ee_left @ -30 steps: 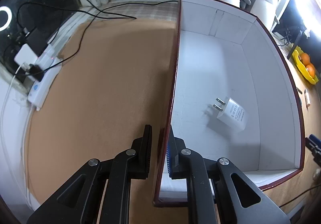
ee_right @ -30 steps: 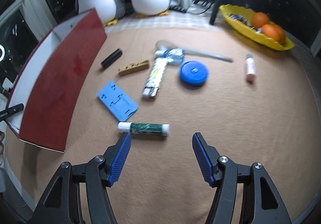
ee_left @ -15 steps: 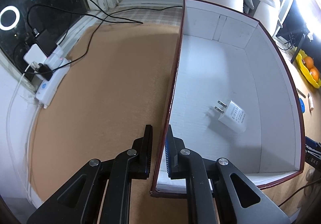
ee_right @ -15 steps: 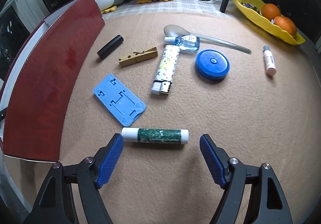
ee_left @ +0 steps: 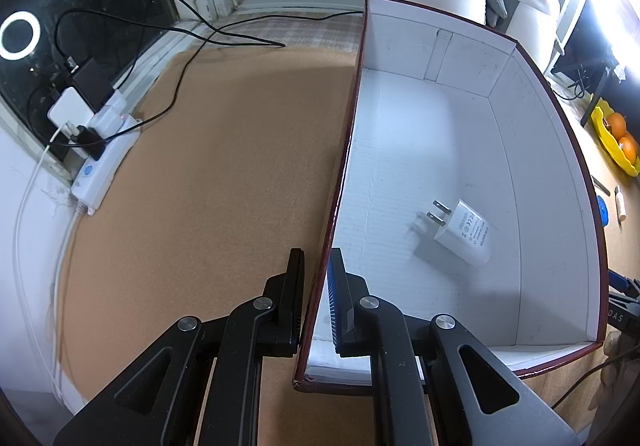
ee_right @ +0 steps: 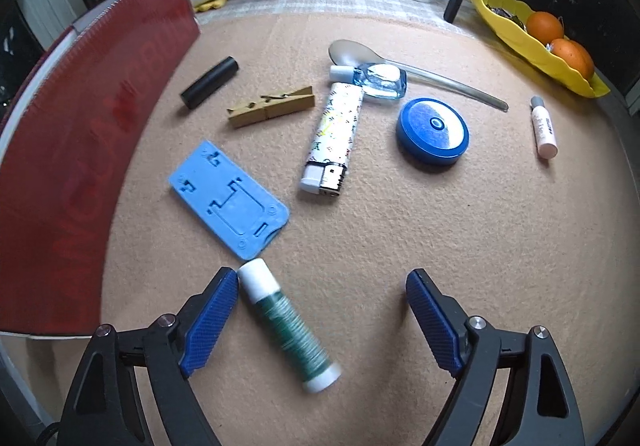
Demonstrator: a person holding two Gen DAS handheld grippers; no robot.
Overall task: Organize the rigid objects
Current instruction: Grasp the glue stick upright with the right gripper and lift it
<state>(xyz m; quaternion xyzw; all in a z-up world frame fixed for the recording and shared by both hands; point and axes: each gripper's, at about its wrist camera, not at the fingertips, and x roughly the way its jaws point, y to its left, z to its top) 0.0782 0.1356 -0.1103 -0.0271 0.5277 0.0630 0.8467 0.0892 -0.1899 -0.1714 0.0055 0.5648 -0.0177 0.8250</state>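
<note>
Inside box [ee_left: 540,150]: white charger [ee_left: 464,232], label print illegible.

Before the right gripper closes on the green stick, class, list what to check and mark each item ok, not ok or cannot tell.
1. Left gripper clamped on the box wall: ok.
2. Right gripper jaws have just been opening, stand wide: ok.
3. Green stick between the jaws: ok.
4. Stick centred: not ok, it lies against the left finger.
5. Blue card holder clear of the stick: cannot tell.
6. Room in the box beside the charger: ok.
</note>
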